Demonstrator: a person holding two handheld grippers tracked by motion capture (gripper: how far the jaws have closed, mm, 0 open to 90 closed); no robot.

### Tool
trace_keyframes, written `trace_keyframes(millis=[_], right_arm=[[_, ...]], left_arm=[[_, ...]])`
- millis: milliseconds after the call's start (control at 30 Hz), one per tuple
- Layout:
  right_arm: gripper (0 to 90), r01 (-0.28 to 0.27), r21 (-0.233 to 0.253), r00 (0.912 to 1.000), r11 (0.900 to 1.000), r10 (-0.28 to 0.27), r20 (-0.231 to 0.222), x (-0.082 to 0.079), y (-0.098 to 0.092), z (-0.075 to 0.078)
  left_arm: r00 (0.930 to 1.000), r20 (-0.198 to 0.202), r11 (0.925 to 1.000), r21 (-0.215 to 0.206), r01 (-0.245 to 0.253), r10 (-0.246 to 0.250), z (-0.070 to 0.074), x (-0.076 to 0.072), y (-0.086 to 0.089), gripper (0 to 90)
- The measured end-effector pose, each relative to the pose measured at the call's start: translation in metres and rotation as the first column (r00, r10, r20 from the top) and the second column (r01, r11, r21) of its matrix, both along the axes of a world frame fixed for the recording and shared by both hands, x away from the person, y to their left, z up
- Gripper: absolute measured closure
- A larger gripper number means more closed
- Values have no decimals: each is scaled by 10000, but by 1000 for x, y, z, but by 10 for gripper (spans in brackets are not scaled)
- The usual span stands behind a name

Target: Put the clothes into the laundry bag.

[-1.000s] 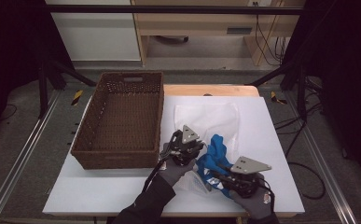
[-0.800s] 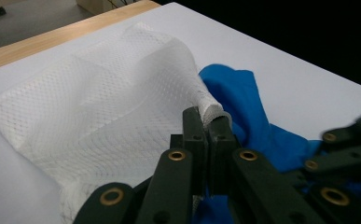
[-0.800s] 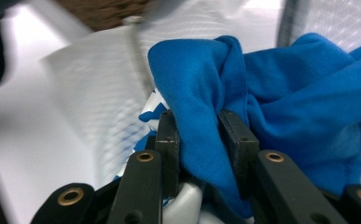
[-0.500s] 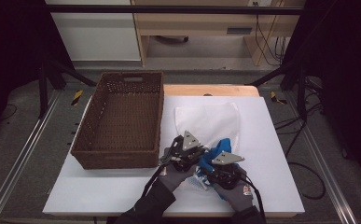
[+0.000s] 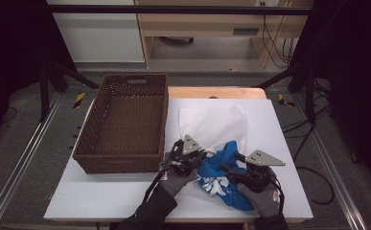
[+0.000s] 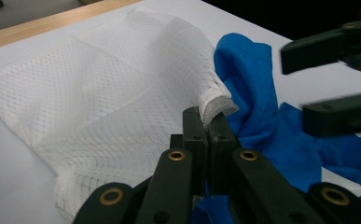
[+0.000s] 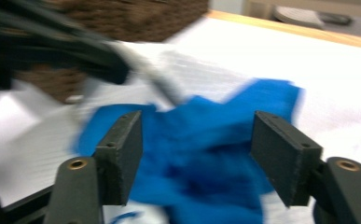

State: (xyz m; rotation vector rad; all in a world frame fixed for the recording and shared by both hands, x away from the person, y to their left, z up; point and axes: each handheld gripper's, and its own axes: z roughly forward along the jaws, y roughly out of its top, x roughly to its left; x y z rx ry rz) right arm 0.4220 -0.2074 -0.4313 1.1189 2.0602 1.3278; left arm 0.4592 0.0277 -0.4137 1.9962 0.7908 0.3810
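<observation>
A white mesh bag [image 5: 213, 125] lies flat on the white table [image 5: 125, 191]. My left gripper [image 5: 195, 154] [image 6: 208, 122] is shut on the bag's hemmed edge [image 6: 214, 101] and holds it raised. A crumpled blue cloth [image 5: 221, 176] [image 6: 253, 79] [image 7: 201, 154] with white print lies at the bag's near end. My right gripper [image 5: 233, 168] [image 7: 197, 158] stands open right behind the cloth, its jaws spread wide on either side of the blue folds. In the left gripper view the right gripper's jaws reach in from the right, blurred.
A brown wicker basket [image 5: 125, 122] stands on the table's left half, its inside bare. A wooden board [image 5: 216, 92] runs along the table's far edge. Metal rails and black stand legs flank the table on the floor.
The right gripper has swung from the right back toward the blue cloth and now sits a little to its right. The left gripper has stayed clamped on the bag's edge.
</observation>
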Motion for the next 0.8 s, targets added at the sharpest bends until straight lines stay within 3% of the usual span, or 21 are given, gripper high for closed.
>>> trace_keyframes(millis=[100, 167, 300, 367, 567, 667, 800], right_arm=[[341, 491, -300, 9975, 9983, -506, -502, 16, 0, -14], [400, 485, -685, 9953, 9965, -540, -805, 25, 5, -24], [727, 159, -683, 9948, 9975, -227, -996, 29, 10, -29], [806, 24, -522, 9934, 9986, -84, -1144, 25, 8, -25], [831, -449, -154, 9982, 9989, 442, -402, 0, 0, -5], [831, -1207, 68, 9927, 9927, 1208, -10, -13, 3, 3], [828, -1950, -29, 9808, 9808, 1950, 72, -18, 19, 4]], left_arm=[[10000, 31, 10000, -37, 23, -23, 0, -1, 0, 885], [10000, 27, 10000, -15, 57, -56, 0, -1, -1, 885], [10000, -54, 10000, 43, 49, -48, -2, 0, -1, 885], [10000, -57, 10000, 17, 23, -23, -2, 0, -1, 885], [9999, -85, 10000, -10, -88, 88, 0, 3, 0, 886], [9999, -62, 9999, -56, -126, 125, 3, 3, -1, 886], [9999, 18, 9998, -140, -113, 113, 10, 3, -3, 886]])
